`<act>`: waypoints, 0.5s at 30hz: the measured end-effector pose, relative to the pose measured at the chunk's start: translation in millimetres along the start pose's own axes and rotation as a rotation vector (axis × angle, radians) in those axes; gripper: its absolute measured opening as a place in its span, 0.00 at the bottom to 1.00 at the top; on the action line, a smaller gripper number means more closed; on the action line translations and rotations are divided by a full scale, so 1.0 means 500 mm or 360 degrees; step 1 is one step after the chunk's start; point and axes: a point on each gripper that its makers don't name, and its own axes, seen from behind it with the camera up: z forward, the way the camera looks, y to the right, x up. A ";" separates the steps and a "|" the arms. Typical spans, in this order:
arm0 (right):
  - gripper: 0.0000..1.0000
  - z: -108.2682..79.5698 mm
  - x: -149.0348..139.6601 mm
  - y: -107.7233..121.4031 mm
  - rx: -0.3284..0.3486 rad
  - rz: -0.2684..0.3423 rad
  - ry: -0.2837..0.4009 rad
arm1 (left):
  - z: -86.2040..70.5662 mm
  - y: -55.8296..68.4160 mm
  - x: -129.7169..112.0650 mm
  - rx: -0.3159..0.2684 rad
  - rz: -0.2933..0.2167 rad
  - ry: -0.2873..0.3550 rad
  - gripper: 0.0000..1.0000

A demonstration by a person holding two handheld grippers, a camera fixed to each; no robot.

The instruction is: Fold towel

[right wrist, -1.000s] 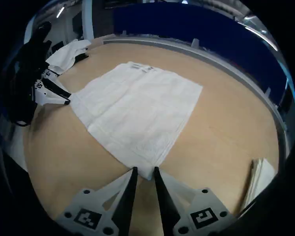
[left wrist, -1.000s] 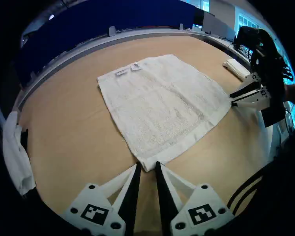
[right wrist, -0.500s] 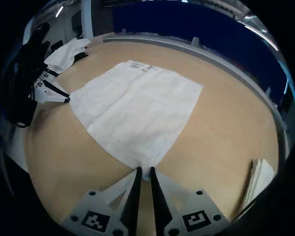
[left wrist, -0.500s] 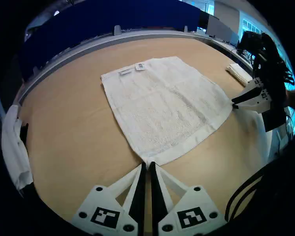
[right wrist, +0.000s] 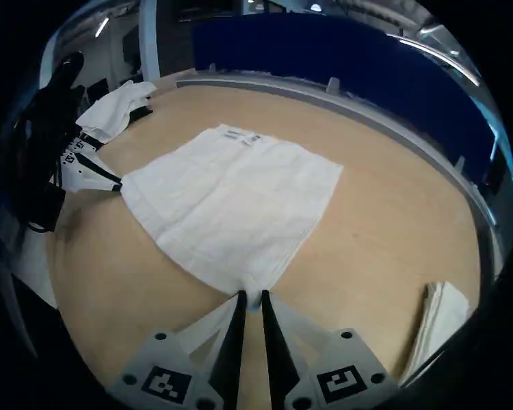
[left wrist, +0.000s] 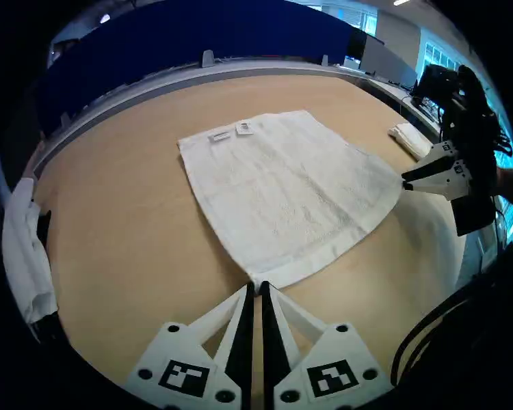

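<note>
Towel: the towel (left wrist: 284, 184) lies spread flat on the desk (left wrist: 120, 205), mid-frame in both views. Its two small tags (left wrist: 232, 131) sit at the far edge, toward the top of the frame.
Left gripper: the left gripper (left wrist: 256, 283) is at the bottom centre of the left gripper view. Its jaws are pressed together on the towel's near corner. In the right gripper view it shows at the left edge, at the towel's left corner.
Right gripper: the right gripper (right wrist: 252, 294) is at the bottom centre of the right gripper view, its jaws pinching the corner in front of it. In the left gripper view it shows at the right edge, tips on the towel's right corner.
Done so far: both corners of one edge are gripped. No fold shows yet, and the towel is a single open layer.
Left to do: as I judge it, lift this edge, carry it over to the tagged edge and lay it down, then make any further folds.
Change from earlier: one second ago both pairs of jaws stood spread on either side of their corners. Half a second ago they had closed, and now they hold the same pinch. The cloth by the right gripper may be starting to rise, but I cannot be sure.
Nearby: a folded stack (left wrist: 410, 137) lies at the upper right and a loose white cloth (left wrist: 24, 260) at the left edge, both well apart from the towel.
</note>
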 end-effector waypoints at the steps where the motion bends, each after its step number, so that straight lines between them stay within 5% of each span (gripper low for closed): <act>1: 0.17 -0.004 0.002 -0.001 0.0002 -0.0006 0.0002 | -0.004 0.001 0.003 0.0000 -0.0007 0.0006 0.08; 15: 0.17 -0.078 0.059 -0.011 0.0006 -0.0037 0.0086 | -0.073 0.008 0.035 0.0000 -0.0098 0.0071 0.07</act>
